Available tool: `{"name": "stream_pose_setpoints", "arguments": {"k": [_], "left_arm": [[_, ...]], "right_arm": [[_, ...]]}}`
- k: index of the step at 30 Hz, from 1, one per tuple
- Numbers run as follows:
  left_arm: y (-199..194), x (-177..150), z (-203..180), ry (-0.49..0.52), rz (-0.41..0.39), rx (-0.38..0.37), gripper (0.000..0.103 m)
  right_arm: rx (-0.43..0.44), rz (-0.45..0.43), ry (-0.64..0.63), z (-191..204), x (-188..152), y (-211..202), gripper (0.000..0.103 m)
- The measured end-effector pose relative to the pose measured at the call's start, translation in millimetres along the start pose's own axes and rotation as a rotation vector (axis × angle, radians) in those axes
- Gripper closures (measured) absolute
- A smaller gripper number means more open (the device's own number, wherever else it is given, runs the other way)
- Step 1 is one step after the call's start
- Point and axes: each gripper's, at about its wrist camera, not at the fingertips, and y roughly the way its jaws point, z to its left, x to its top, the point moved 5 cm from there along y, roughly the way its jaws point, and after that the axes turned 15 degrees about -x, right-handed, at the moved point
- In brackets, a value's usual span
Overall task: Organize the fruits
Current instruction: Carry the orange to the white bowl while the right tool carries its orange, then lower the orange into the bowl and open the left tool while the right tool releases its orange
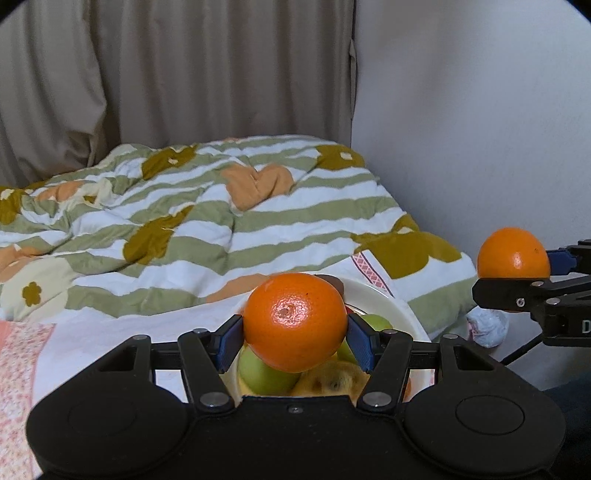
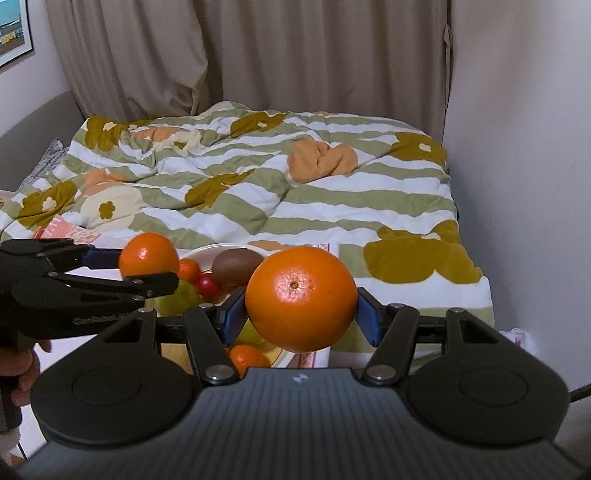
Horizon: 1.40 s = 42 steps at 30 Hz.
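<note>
A bed [image 2: 332, 192] with a green-and-white striped, flower-patterned quilt [image 1: 221, 221] fills the room's corner, beige curtains [image 1: 184, 66] behind it and a white wall [image 1: 480, 110] to the right. A cream plate [image 1: 384, 299] of fruit sits on the bed's near edge.

The left gripper [image 1: 295, 338] is held level above the plate, its blue-padded fingers [image 1: 229, 341] clamped on either side of an orange [image 1: 295, 321]. The right gripper [image 2: 301, 312] is held level beside it, off the plate's right edge, its fingers [image 2: 233, 314] squeezing a second orange [image 2: 300, 298]. Each gripper shows in the other's camera from the side, its orange raised above the bed.

The left wrist view shows green apples [image 1: 264, 374] and a yellowish fruit [image 1: 332, 380] directly beneath the held orange. The right wrist view adds a brown oval fruit [image 2: 236, 267], small red fruits [image 2: 207, 285], a small orange fruit [image 2: 245, 357], a framed picture [image 2: 13, 29] on the left wall, and part of the person's hand [image 2: 26, 373] on the left gripper's handle.
</note>
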Motion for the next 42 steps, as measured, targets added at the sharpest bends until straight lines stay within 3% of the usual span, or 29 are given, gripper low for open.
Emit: {"name": "stream_pose_setpoints", "arguments": {"k": [12,13,15,16,26,42], "left_arm": [[50,1,7,0.025,0.104,-0.04,0.037],[50,0,6,0.035,0.101,-0.041,0.034],[44,3,5,0.058,0.07,-0.037,0.007],[39,5,5,0.065,0.05,-0.033,0.003],[-10,5,25,0.013,-0.02,0.002,0.003],[-65,-34,45,-0.087,-0.056,0.091,0.002]], "right_arm": [[-0.011,0.048,0.041,-2,6,36,0.026],[-0.012,0.05,0.045,-3,7,37,0.026],[-0.016,0.05,0.052,-2,8,37,0.026],[-0.017,0.051,0.053,-2,8,37,0.026],[-0.002,0.049,0.037,4,9,35,0.026],[0.046,0.071,-0.027,43,-18,39,0.026]]}}
